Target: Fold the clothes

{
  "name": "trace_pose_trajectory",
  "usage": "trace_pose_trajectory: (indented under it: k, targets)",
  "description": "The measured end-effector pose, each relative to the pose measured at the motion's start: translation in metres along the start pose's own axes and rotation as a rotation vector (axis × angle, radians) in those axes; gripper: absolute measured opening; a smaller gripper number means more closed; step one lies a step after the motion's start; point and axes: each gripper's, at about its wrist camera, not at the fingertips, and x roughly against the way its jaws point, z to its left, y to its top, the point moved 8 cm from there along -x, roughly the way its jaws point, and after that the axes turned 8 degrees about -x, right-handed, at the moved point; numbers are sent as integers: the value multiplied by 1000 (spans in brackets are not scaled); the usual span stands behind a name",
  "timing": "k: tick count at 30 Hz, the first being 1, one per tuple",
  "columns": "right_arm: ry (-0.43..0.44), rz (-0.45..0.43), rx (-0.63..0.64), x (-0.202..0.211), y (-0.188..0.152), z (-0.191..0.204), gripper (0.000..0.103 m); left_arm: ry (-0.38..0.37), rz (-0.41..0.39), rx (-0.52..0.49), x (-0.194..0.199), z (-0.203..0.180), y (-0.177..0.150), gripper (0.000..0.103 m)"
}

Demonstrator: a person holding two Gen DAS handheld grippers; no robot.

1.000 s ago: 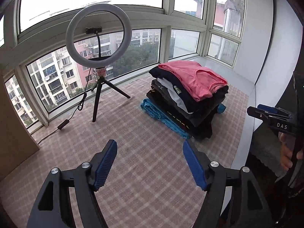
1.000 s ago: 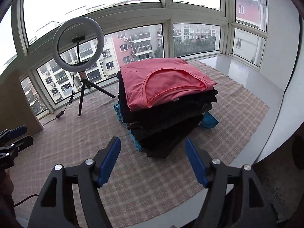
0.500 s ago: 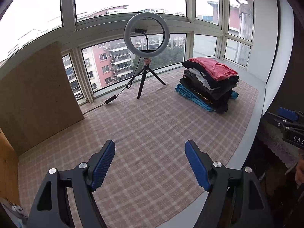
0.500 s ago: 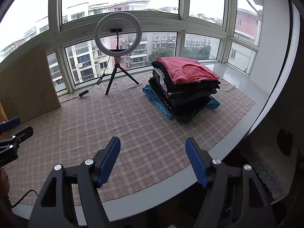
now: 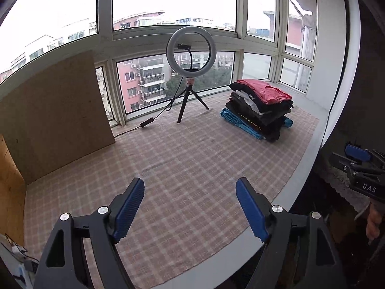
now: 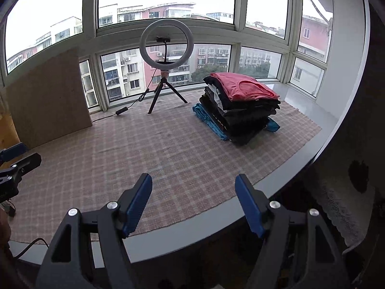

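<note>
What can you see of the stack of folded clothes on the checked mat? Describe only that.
The stack of folded clothes sits on the pink checked woven mat, right of the ring light. A pink-red top lies uppermost, over mostly black garments with a white layer showing, and a bright blue garment at the bottom sticking out on both sides. No gripper touches it.

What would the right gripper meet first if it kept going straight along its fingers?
Probably the checked cloth on the ledge: the open right gripper points down over bare cloth. The ring light and the stack of folded clothes lie farther back; depth is uncertain.
</note>
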Motion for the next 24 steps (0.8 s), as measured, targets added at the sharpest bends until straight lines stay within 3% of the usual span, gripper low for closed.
trace_pose_trajectory:
  k: [24]
  targets:
    - [1,-5,34,12,-13,-7,71,1,-16,-46,15,-28,-4,78]
